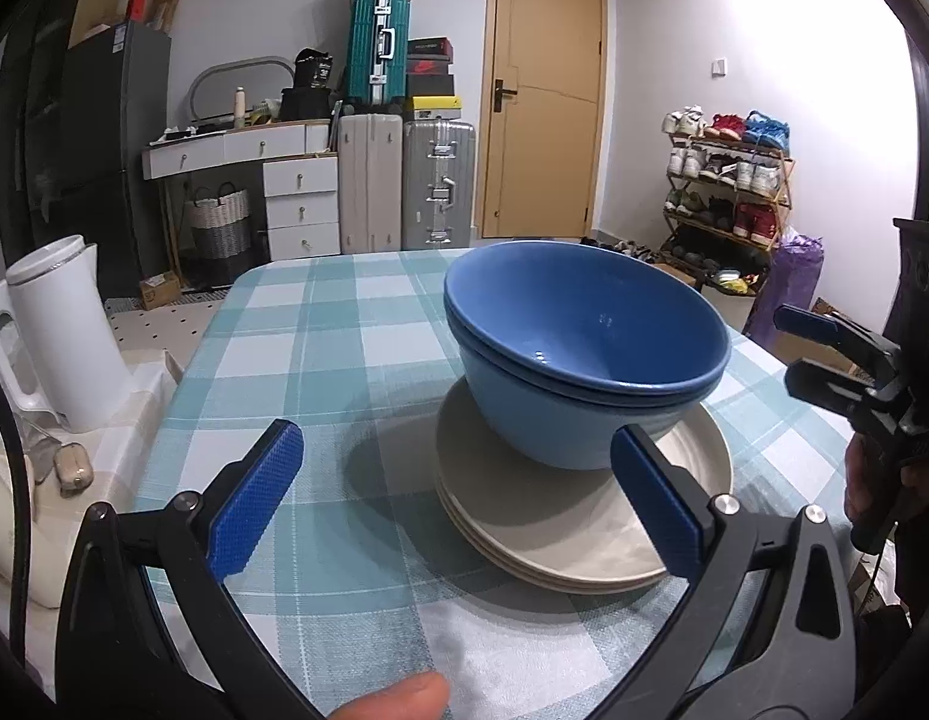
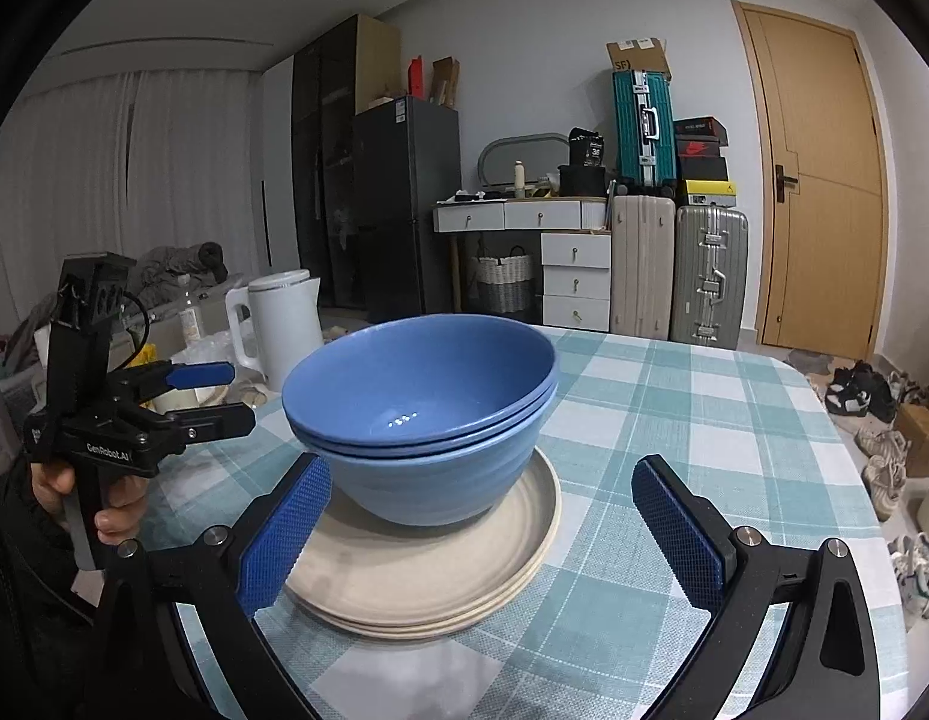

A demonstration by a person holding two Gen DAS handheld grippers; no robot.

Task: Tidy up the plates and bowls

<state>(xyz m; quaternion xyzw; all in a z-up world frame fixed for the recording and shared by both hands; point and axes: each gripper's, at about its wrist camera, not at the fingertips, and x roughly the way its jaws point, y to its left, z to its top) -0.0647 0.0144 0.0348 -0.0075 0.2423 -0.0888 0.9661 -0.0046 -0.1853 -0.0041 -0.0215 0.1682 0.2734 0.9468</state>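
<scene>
Stacked blue bowls [image 1: 584, 360] sit nested on a stack of beige plates [image 1: 560, 534] on the checked tablecloth [image 1: 320, 348]. The same bowls [image 2: 422, 414] and plates [image 2: 428, 570] show in the right wrist view. My left gripper [image 1: 458, 492] is open and empty, just in front of the stack, its right pad beside the plates' rim. My right gripper [image 2: 482, 534] is open and empty, its fingers apart on either side of the plates' near edge. Each gripper shows in the other's view: the right one [image 1: 824, 348], the left one [image 2: 224, 396].
A white kettle [image 1: 62, 330] stands left of the table on a side surface; it also shows in the right wrist view [image 2: 284, 324]. Suitcases [image 1: 404, 186], drawers, a door and a shoe rack [image 1: 728, 192] lie beyond the table's far edge.
</scene>
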